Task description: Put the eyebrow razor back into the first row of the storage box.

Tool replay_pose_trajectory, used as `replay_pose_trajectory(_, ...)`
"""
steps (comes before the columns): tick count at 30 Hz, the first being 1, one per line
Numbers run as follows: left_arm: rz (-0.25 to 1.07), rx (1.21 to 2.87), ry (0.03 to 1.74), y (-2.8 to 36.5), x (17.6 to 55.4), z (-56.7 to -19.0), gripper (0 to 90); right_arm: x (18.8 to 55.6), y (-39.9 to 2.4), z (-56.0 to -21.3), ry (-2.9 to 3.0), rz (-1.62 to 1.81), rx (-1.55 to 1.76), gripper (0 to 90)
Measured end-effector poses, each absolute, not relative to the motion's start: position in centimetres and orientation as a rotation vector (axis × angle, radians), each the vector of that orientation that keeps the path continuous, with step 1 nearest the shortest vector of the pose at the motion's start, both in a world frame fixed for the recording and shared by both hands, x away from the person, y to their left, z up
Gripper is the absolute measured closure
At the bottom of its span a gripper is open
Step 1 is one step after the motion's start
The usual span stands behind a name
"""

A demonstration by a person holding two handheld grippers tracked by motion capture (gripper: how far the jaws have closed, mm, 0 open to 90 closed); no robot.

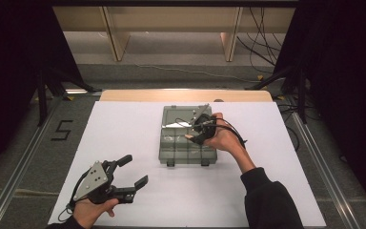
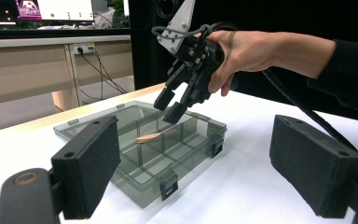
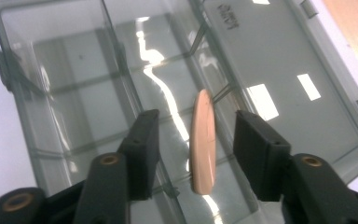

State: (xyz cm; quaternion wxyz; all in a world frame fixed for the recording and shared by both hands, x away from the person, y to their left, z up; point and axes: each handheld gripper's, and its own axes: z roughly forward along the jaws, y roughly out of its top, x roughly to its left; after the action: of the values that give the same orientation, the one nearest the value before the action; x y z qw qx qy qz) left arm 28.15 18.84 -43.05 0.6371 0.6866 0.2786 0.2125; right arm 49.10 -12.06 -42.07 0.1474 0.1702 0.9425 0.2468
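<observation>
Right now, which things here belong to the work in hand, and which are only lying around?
In use:
- right gripper, open above the box
- clear compartment box, lid open
- small wooden stick inside it

Not in use:
- left gripper, open, held apart
- floor cables

- The box point(image 1: 188, 143) sits mid-table point(image 1: 124, 129), lid point(image 1: 183, 116) open toward the far edge.
- A stick point(image 3: 203, 140) lies in the box across its dividers.
- The right gripper point(image 1: 196, 132) hangs over the box, above the stick.
- The left gripper point(image 1: 136, 171) is near the table's front left corner, well apart from the box.
</observation>
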Motion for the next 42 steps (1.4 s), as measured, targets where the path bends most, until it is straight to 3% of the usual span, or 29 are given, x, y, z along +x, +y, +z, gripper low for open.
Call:
replay_pose_trajectory(10,0.487,1.570,0.639,18.8,28.1,-43.1,16.0,46.0,-12.6,-39.6,2.639,0.914,0.598,39.5)
replay_pose_trajectory(31,0.487,1.567,0.639,18.8,28.1,-43.1,15.9,43.4,-13.6,-39.1,2.553,1.140,0.651,36.5)
replay_pose_trajectory(42,0.488,1.568,0.639,18.8,28.1,-43.1,15.9,42.2,-13.9,-39.0,2.491,1.224,0.690,30.6)
